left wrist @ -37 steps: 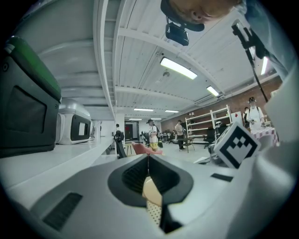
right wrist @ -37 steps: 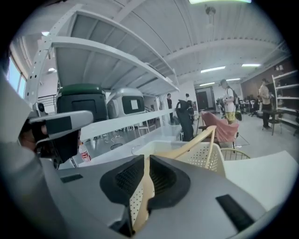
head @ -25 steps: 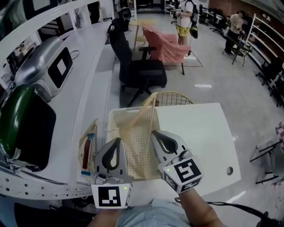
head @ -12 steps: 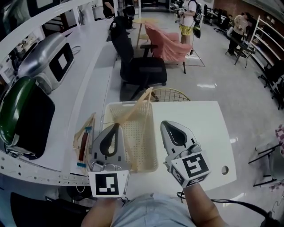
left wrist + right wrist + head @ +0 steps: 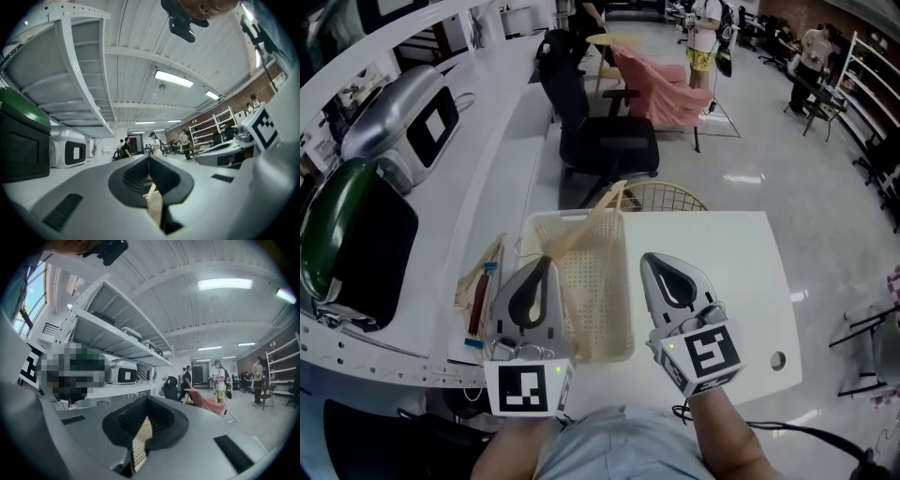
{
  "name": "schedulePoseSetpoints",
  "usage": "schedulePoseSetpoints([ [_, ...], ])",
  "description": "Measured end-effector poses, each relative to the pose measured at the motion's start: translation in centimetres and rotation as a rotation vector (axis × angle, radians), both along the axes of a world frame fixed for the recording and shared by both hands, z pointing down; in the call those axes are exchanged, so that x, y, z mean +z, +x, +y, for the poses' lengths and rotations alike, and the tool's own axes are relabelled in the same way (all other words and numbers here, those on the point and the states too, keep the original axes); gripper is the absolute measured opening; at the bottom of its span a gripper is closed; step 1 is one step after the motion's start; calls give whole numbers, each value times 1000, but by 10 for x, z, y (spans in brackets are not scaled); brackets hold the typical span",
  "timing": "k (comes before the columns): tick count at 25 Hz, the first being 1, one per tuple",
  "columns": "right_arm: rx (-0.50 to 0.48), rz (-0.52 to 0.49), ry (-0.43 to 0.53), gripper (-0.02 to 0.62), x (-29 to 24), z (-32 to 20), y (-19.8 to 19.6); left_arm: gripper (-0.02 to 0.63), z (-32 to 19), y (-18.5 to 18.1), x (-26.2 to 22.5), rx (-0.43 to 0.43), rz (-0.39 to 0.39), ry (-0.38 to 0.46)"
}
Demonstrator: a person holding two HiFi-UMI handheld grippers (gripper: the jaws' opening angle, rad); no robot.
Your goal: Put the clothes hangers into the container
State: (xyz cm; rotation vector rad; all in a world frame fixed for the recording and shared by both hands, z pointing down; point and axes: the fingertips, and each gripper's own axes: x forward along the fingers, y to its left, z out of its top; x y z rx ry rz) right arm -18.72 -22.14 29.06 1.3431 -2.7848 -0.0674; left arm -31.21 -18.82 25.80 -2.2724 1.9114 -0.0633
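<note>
A cream perforated basket (image 5: 627, 314) stands on the white table (image 5: 722, 281). One beige clothes hanger (image 5: 581, 231) leans inside it, its top end poking above the far rim. My left gripper (image 5: 546, 261) hovers over the basket's left edge, shut and holding nothing. Over bare table just right of the basket, my right gripper (image 5: 649, 258) is also shut and empty. The left gripper view shows the tips (image 5: 149, 157) meeting, with basket mesh (image 5: 154, 206) seen below them. The right gripper view shows closed jaws (image 5: 146, 397) with mesh (image 5: 137, 451) beneath.
A flat beige bundle with red and blue parts (image 5: 479, 298) lies left of the basket. A black office chair (image 5: 605, 145) and a gold wire frame (image 5: 664, 199) stand beyond the table. Appliances (image 5: 352, 248) line the left counter. A cable hole (image 5: 777, 359) sits near the table's right corner.
My right gripper has moved right, off the basket and away from the hanger, and now sits over bare table. The hanger stays leaning in the basket. The left gripper shifted slightly left.
</note>
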Motion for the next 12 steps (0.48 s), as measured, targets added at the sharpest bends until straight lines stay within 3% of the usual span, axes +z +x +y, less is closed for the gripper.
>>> schedulePoseSetpoints([
  [12,0,5,-9,11,4,0,-1,12,-1,2,0,13,-15,21],
])
